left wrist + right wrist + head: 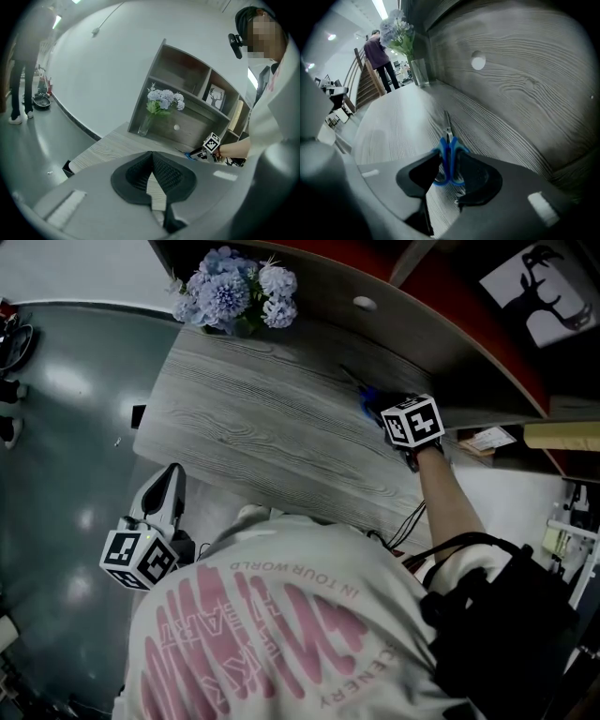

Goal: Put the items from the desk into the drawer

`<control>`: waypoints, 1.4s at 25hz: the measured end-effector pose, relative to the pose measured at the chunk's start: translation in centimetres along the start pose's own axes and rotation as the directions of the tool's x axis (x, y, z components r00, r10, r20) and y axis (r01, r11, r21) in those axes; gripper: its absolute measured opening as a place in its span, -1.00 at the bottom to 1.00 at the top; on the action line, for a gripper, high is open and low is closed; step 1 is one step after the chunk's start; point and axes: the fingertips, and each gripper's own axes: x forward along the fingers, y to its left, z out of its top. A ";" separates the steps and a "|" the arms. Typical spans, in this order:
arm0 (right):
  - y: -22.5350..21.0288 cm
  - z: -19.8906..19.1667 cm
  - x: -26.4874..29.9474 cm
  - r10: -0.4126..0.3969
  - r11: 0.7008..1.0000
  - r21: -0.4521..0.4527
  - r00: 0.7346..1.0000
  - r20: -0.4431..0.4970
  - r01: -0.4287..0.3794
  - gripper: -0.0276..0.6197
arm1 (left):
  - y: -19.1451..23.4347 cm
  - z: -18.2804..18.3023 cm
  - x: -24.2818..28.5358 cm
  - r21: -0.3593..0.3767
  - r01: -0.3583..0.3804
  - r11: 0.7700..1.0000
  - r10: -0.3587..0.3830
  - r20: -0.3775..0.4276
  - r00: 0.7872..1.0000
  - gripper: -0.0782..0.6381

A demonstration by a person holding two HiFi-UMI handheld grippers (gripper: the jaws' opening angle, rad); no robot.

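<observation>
With your right tool (449, 161) spread astride the blue handles of the scissors (447, 136), lying on the table (393, 126) just before the closed drawer (511, 79), centre both pads before squeezing (left tool (152, 158) is closed, empty).

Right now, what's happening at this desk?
A person works at a wooden desk with tongs in each hand. The right tongs stand open around the blue-handled scissors lying on the desk, by the closed drawer. The left tongs are shut and empty, off to the side.
</observation>
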 end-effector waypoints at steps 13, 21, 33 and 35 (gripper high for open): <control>-0.4 -0.2 0.3 0.047 0.999 0.016 0.996 -0.081 -0.046 -0.50 | 0.1 -0.3 -0.3 0.002 0.000 1.000 0.000 -0.002 1.000 -0.73; -0.6 -0.1 0.3 0.002 0.997 0.071 0.992 -0.126 0.007 -0.61 | -0.1 -0.5 -0.5 0.001 0.004 1.000 -0.004 0.002 1.000 -0.73; -0.4 0.6 -0.5 -0.027 0.983 0.182 0.999 -0.026 0.031 -0.63 | 0.6 -0.2 -1.1 -0.002 -0.003 1.000 0.003 0.010 1.000 -0.73; -0.4 0.9 -0.8 -0.034 0.981 0.192 0.999 -0.006 0.035 -0.63 | 0.6 -0.1 -1.0 0.001 0.005 1.000 -0.005 0.010 1.000 -0.73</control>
